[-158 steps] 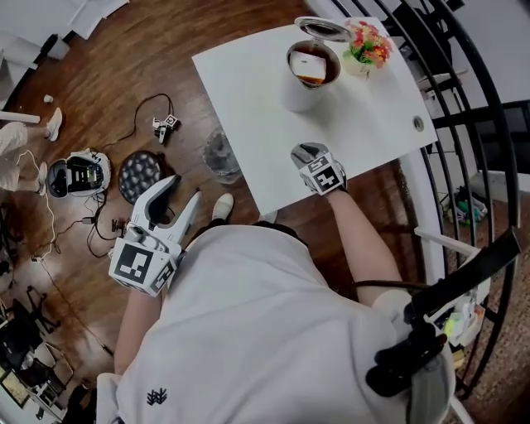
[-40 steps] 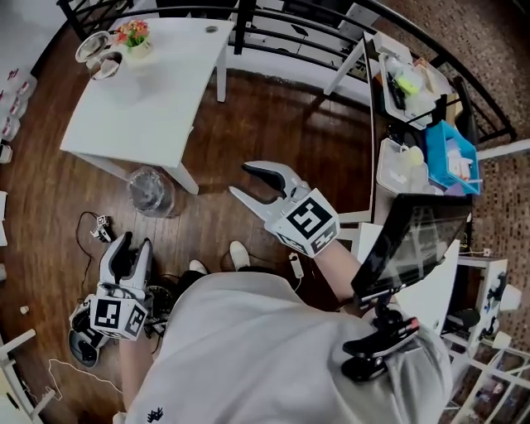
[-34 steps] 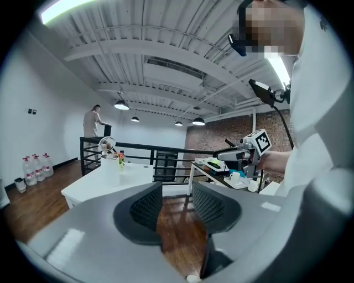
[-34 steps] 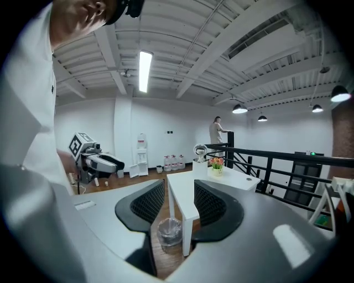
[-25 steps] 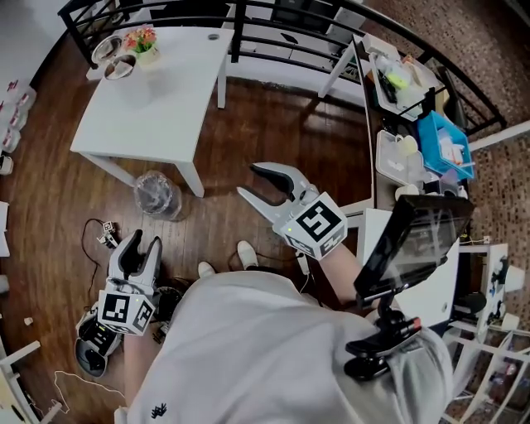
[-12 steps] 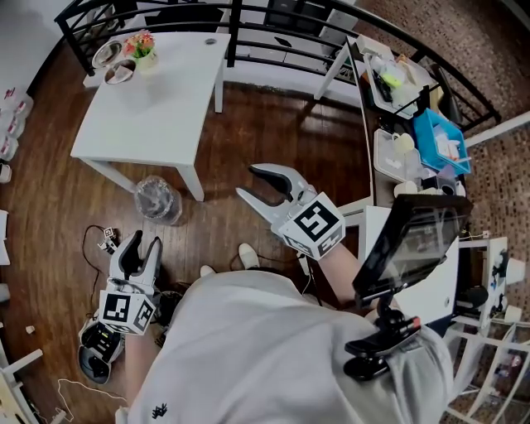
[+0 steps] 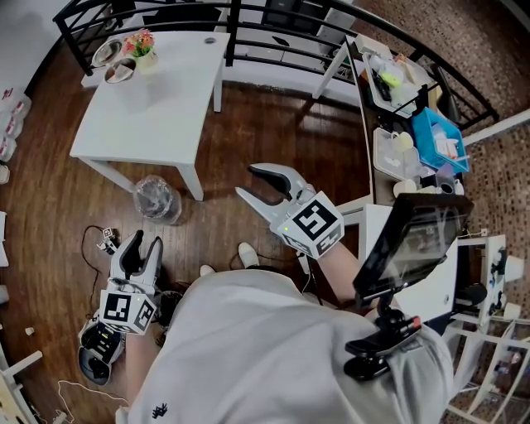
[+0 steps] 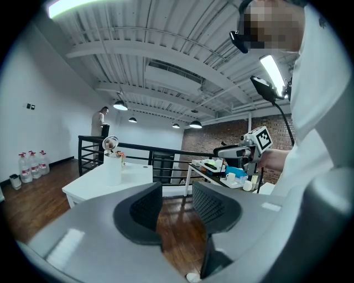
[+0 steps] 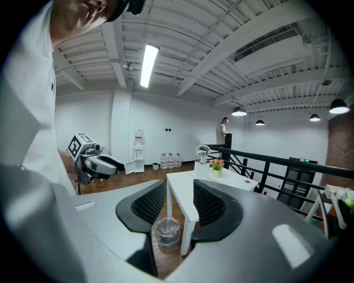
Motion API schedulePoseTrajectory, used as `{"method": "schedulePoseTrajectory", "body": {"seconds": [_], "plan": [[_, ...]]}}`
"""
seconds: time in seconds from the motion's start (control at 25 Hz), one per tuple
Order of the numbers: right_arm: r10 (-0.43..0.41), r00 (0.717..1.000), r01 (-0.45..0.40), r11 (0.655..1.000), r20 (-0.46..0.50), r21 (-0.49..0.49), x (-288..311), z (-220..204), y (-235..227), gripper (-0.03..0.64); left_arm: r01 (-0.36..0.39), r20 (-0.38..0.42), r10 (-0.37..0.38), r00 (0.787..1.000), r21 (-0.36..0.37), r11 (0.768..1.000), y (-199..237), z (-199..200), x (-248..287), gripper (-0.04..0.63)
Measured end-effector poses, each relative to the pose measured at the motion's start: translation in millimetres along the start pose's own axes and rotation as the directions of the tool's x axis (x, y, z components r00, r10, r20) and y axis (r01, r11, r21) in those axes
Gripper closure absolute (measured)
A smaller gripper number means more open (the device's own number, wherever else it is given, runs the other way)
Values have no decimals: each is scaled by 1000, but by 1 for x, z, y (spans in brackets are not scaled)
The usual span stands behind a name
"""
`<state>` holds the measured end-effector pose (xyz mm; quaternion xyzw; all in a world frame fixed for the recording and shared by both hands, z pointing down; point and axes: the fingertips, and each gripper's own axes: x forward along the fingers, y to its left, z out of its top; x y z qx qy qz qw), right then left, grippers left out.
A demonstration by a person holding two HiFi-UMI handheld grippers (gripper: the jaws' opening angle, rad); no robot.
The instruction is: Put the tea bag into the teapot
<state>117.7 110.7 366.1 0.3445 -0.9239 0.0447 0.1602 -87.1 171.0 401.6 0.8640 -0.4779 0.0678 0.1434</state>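
Note:
The white teapot (image 7: 118, 68) stands with its lid up at the far corner of the white table (image 7: 157, 116), next to a small pot of flowers (image 7: 142, 41). It also shows as a white teapot (image 8: 113, 167) in the left gripper view and a teapot (image 9: 203, 157) in the right gripper view. No tea bag can be made out. My right gripper (image 7: 247, 182) hangs over the wooden floor, well away from the table. Its jaws have just been closing but still stand apart, with nothing between them. My left gripper (image 7: 142, 243) is low at my left side, open and empty.
A clear waste bin (image 7: 155, 199) stands by the table's near leg. Black railing (image 7: 248, 25) runs behind the table. A cluttered trolley (image 7: 410, 108) and a dark screen (image 7: 410, 240) stand at the right. Cables and a round device (image 7: 95, 352) lie on the floor at the left.
Several seconds ago my right gripper rested on the table near the teapot; now I stand away from it. Over the last second both grippers have hardly shifted, and the right jaws have narrowed slightly.

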Motion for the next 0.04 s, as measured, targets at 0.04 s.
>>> {"method": "schedulePoseTrajectory", "body": {"seconds": [0.04], "plan": [[0,1000,0,1000,-1,0,1,-1,1,468,0,0,0,1000,0,1000,1,-1,0,425]]}}
